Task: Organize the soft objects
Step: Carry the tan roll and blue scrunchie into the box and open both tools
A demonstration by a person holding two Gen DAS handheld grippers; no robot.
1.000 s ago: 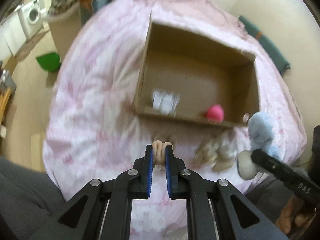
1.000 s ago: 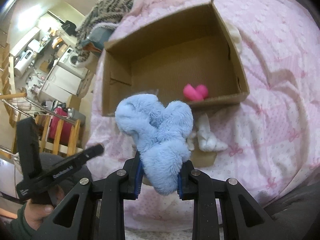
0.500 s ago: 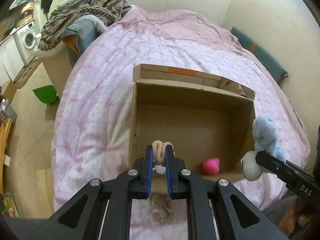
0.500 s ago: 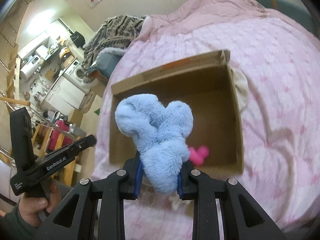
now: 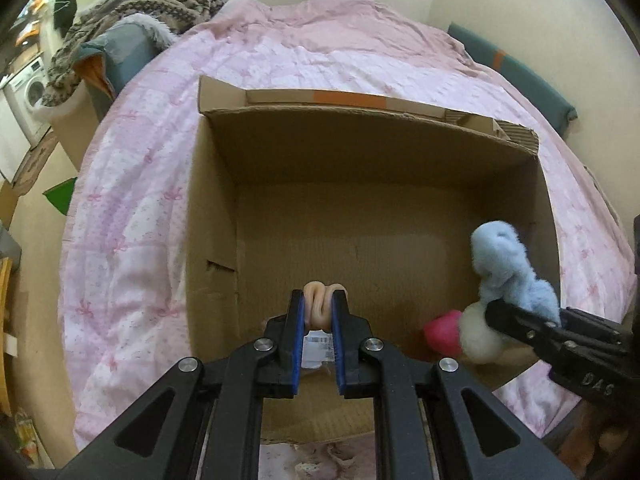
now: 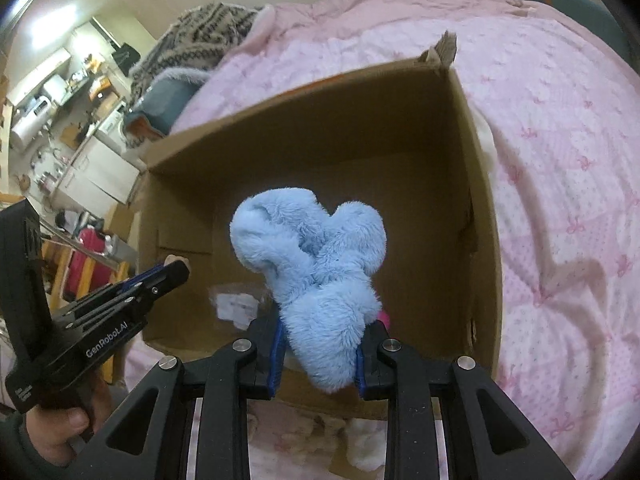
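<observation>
With only a bright pink soft toy [image 5: 442, 334] in the open brown cardboard box [image 5: 212, 216], the left tool [image 5: 318, 314] pinched a small peach squishy piece [image 5: 320, 304] and the right tool [image 6: 318, 354] a fluffy light-blue plush [image 6: 316, 264] above it, both unreleased.

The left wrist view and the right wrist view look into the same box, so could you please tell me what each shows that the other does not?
Only the left wrist view shows the white ball hanging under the blue plush toy, and most of the pink toy on the box floor. Only the right wrist view shows the person's hand gripping the left gripper. Both show the cardboard box, the peach soft item pinched in the left gripper, the blue plush clamped in the right gripper, and the pink quilt.
</observation>
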